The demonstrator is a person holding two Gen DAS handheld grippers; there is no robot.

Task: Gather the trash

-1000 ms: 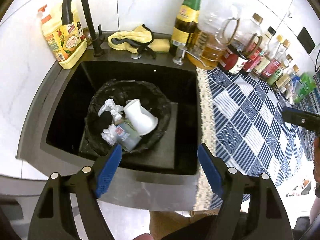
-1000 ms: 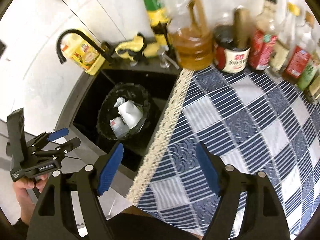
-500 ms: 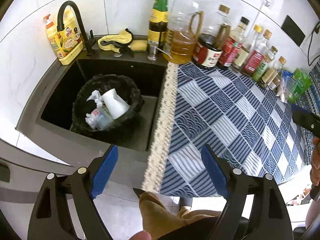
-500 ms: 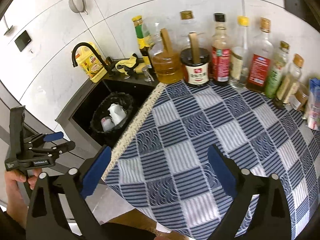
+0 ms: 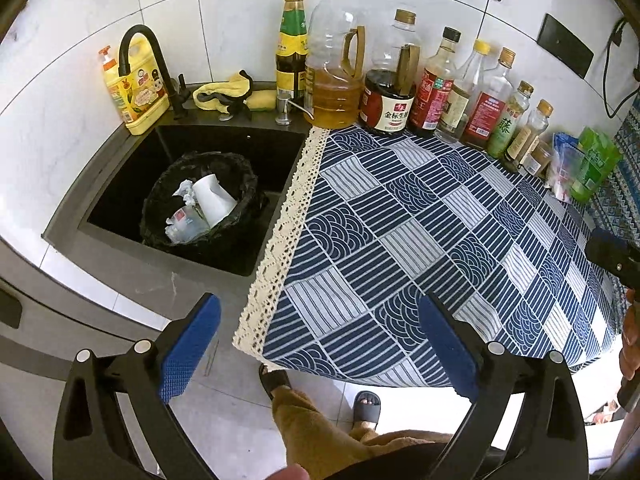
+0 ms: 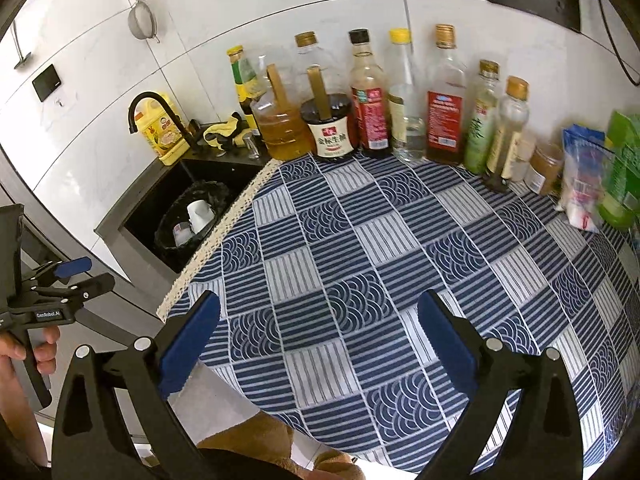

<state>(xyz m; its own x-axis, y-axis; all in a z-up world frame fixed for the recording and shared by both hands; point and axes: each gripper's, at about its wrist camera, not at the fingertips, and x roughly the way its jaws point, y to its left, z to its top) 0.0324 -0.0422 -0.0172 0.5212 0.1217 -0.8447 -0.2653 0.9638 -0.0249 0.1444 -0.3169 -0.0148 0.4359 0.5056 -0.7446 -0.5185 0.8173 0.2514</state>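
In the left wrist view, the left gripper [image 5: 318,322] is hanging wide apart and holding nothing, above the front edge of the counter where the lace-edged blue patchwork cloth [image 5: 420,232] is draping over. To its left, the black-lined trash bin [image 5: 200,200] is sitting inside the dark sink [image 5: 120,184], with a white paper cup [image 5: 214,199], crumpled paper and a clear plastic wrapper lying in it. This view is also showing the person's sandalled feet on the floor tiles, and only a dark sliver of the other tool at the far right. In the right wrist view, the right gripper [image 6: 318,322] is likewise spread wide and carrying nothing over the cloth [image 6: 400,264]; here the bin [image 6: 188,220] is appearing small and well off to the left, while the left gripper [image 6: 86,274] is showing whole, gripped by a hand [image 6: 24,354], and the row of sauce bottles [image 6: 404,96] is standing along the tiled wall.
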